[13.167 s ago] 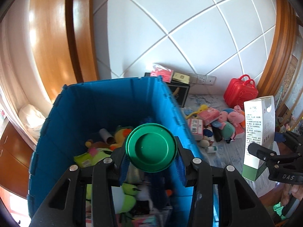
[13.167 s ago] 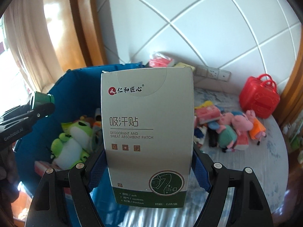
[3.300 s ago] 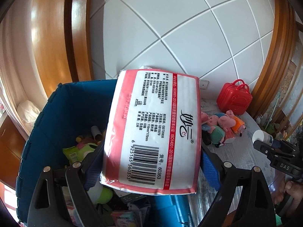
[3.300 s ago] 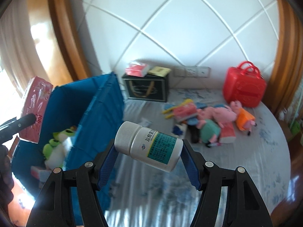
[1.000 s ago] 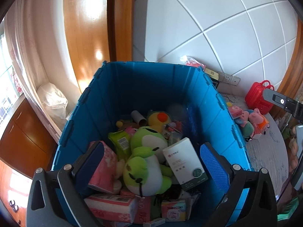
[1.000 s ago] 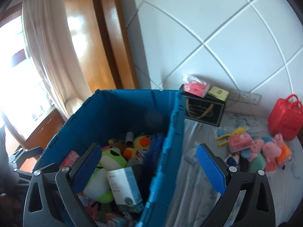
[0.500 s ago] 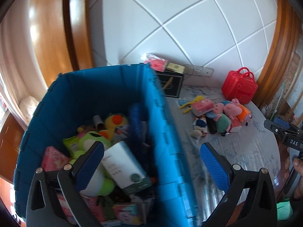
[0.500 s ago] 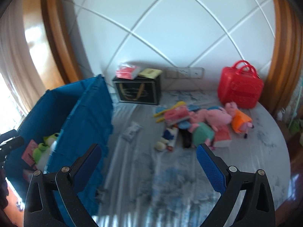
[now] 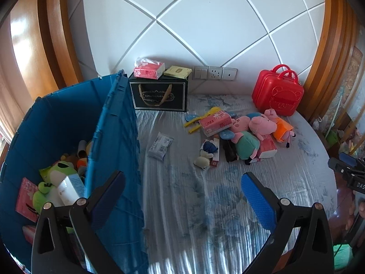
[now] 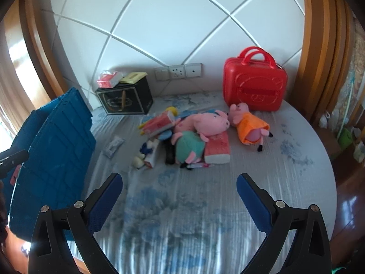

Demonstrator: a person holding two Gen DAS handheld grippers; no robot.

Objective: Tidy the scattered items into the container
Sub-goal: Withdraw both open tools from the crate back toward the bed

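Note:
A blue crate stands at the left of the bed and holds a green frog plush, a white box and tissue packs; its outer wall shows in the right wrist view. A pile of pink pig plushes, pink tissue packs, a small wipes packet and small toys lies mid-bed. My left gripper is open and empty beside the crate's right wall. My right gripper is open and empty, in front of the pile.
A red toy suitcase stands by the wall at the back right. A black gift bag carrying a tissue pack and a yellow box stands at the back. The bed's rounded edge curves on the right.
Both grippers have swung right, away from the crate toward the pile on the bed. Both remain open and empty; the tissue pack and bottle held earlier are gone.

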